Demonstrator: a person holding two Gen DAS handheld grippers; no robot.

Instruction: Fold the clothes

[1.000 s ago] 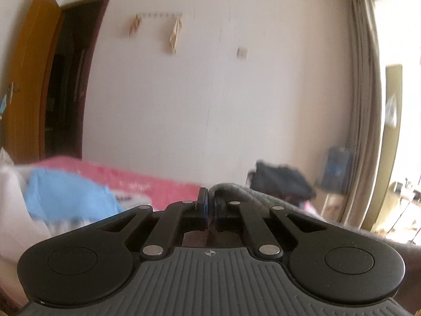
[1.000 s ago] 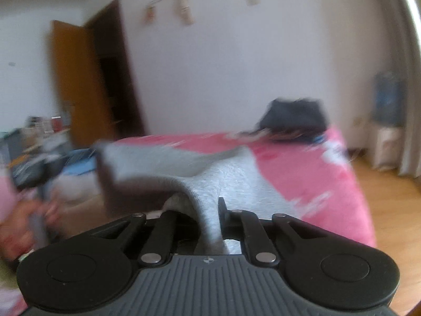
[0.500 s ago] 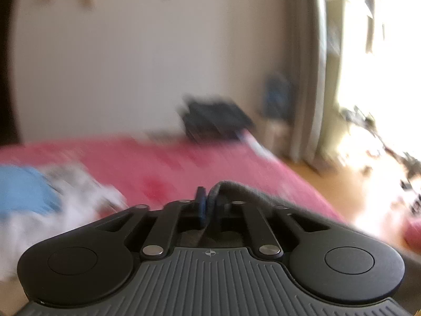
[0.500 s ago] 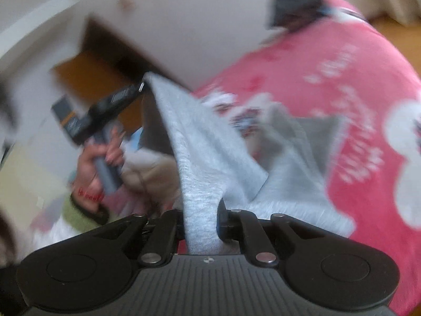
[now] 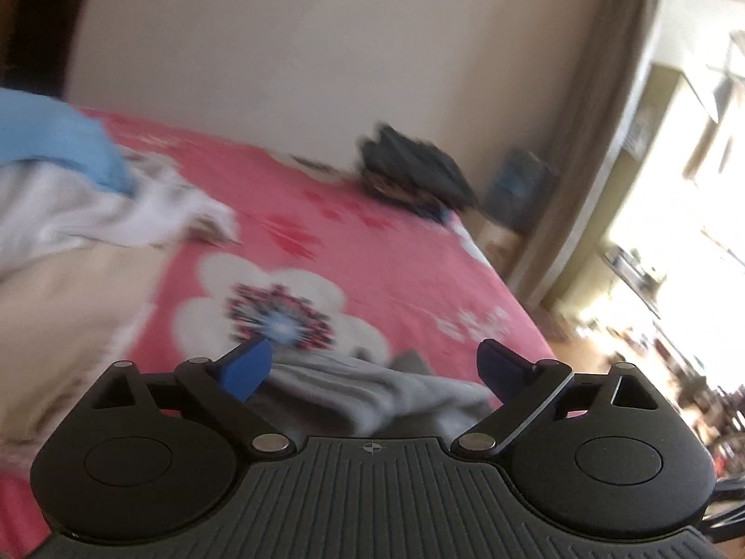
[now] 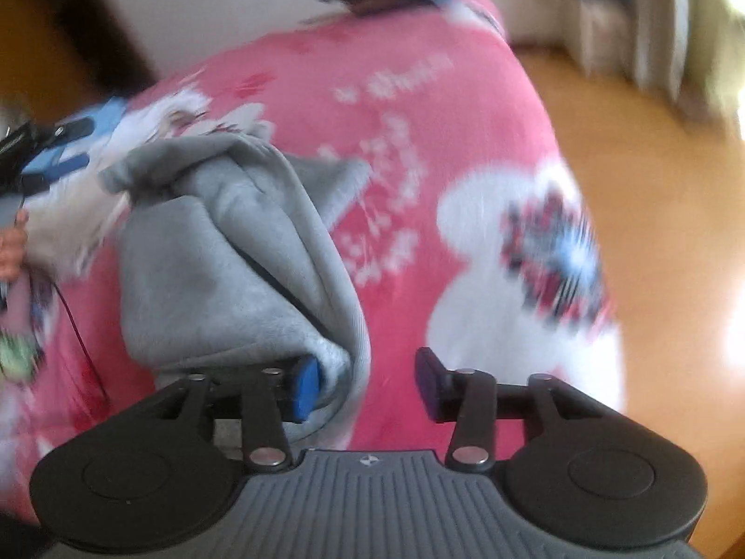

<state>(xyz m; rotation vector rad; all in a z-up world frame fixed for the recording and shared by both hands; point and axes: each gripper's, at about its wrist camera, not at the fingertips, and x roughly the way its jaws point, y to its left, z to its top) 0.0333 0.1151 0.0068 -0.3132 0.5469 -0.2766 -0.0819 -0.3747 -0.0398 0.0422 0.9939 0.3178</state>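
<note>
A grey garment (image 6: 223,251) lies bunched on the pink flowered bed cover (image 6: 419,149). My right gripper (image 6: 368,384) is open just above the bed; the garment's near edge rests against its left finger (image 6: 305,389). In the left wrist view the same grey garment (image 5: 368,389) lies low between the open fingers of my left gripper (image 5: 372,365), apart from both pads. The left gripper (image 6: 51,158) also shows at the left edge of the right wrist view, held in a hand.
A pile of white and light-blue clothes (image 5: 79,186) lies at the left of the bed. A dark bag (image 5: 414,172) sits at the bed's far end. Wooden floor (image 6: 652,186) and curtains (image 5: 591,116) are on the right.
Both grippers were shut on the grey garment and held it up. Now both have opened and the garment has dropped in a heap onto the bed. Both cameras tilted down toward the bed.
</note>
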